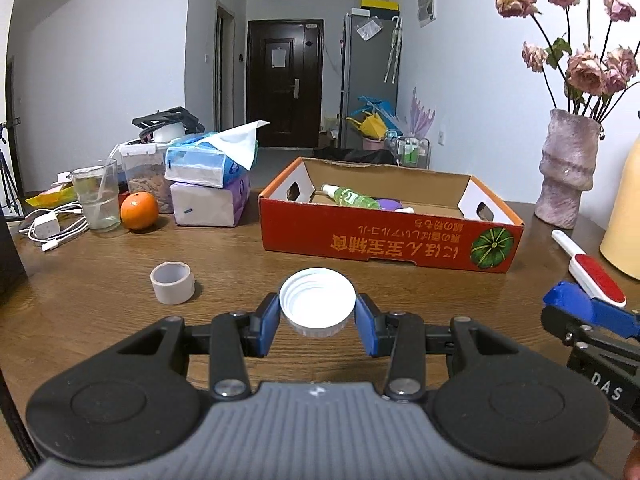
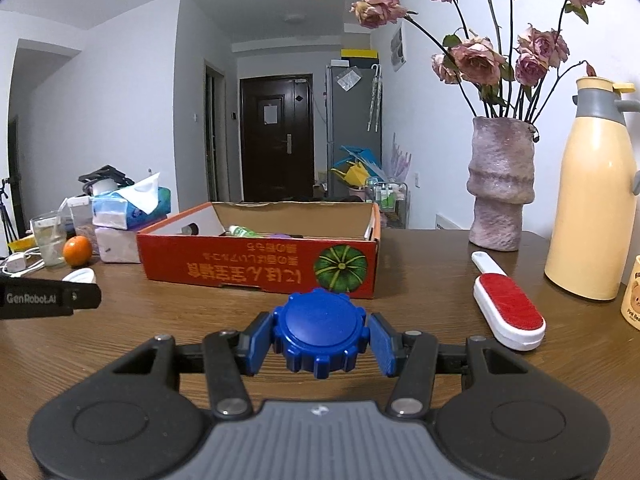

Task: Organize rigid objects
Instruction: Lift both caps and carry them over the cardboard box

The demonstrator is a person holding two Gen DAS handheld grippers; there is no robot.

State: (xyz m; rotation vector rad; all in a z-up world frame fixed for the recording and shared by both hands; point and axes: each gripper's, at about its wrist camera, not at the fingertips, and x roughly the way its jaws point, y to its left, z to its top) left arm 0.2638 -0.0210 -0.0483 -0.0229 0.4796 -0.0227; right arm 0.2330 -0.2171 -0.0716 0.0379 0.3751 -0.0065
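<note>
Tape roll (image 1: 172, 283) shows only leftward — thermos (image 2: 591, 196) fully rightward.

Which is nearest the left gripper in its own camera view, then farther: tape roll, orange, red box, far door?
1. Tape roll, just ahead of the left gripper, to its left.
2. Red box, ahead right.
3. Orange, ahead left; close to the box's front, hard to rank.
4. Door, far back.

The left gripper's arm (image 2: 48, 298) is showing "GenRobot.AI", the right gripper's arm (image 1: 606, 386) "DAS"; the red box (image 2: 256, 268) is bearing upside-down Japanese print.
</note>
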